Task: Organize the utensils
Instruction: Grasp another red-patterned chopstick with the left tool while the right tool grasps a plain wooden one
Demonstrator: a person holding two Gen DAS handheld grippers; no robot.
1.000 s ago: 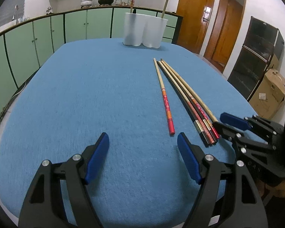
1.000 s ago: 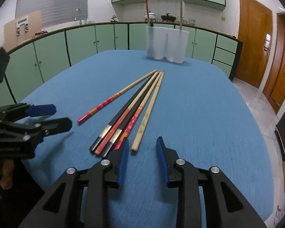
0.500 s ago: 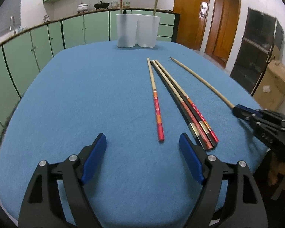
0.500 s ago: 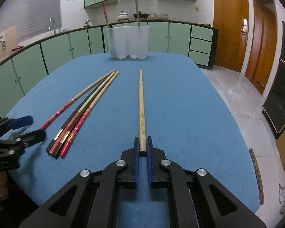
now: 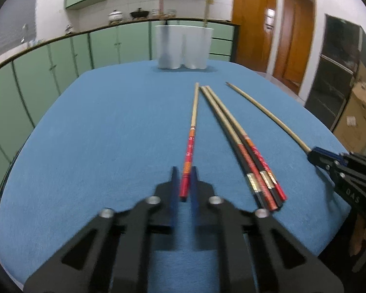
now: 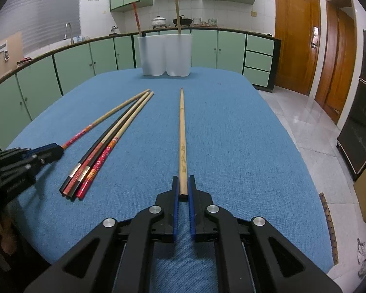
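- Green cupboards (image 6: 102,56) curve round the back of this kitchen, and a table with a blue cloth (image 6: 231,134) fills the middle of both views
- At the top middle of the cloth stands a white holder (image 6: 165,55) with two sides; a red stick and a plain stick already stand up in it, one in each side, so it looks like each kind gets its own side
- At the bottom middle of the right view, the right gripper (image 6: 182,195) is closed tight on the thick end of the plain chopstick (image 6: 182,136), which points up the frame at the holder, ready to be carried there
- At the bottom middle of the left view, the left gripper (image 5: 184,190) is snapping shut; the red chopstick (image 5: 190,144) sits between its blue pads by its red end
- Both sticks are held by the thick end, I think so the thin tip can go in first
- Three more chopsticks (image 5: 246,151) lie close together on the cloth between the two held ones
- Only the right view shows the dark marks on the plain stick and the tiled floor (image 6: 302,112) at the right side; only the left view shows the cardboard box (image 5: 358,117) at the right edge, and it is blurry
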